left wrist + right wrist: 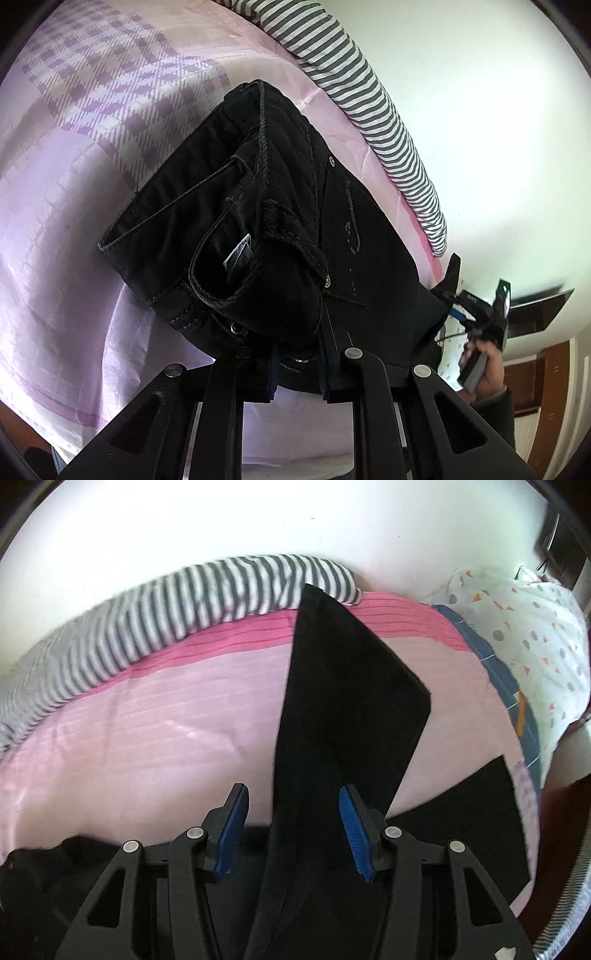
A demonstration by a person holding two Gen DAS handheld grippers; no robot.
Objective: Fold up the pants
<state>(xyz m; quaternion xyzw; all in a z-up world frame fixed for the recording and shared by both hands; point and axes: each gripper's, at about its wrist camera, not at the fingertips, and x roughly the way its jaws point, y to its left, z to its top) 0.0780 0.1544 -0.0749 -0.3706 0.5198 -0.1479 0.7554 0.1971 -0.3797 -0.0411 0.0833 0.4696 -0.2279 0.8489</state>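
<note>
The pants (280,206) are laid on the pink sheet (74,258) of a bed, near a striped pillow (369,92) set against the wall. In the left wrist view the waist end is seen, with waistband, pocket and rivets facing up. The left gripper (297,369) is clenched on the waistband edge, the fabric being pinched between its nearly closed fingers.

In the right wrist view a black leg panel (343,701) is raised from the sheet and runs up between the blue pads (352,830) of the right gripper (291,829). The jaws are only partly closed; a gap is visible beside the left pad, so a firm grip cannot be confirmed. The right gripper is also seen, blurred, at the edge of the left view, held in a hand (487,373).

The step in hand is judged to be the taking up of the leg end for a fold toward the waist, with the waist being anchored by the left side. For the next move, a full closure on the leg fabric would be called for, then a carry of that end over to the waistband, with the edges kept aligned.
</note>
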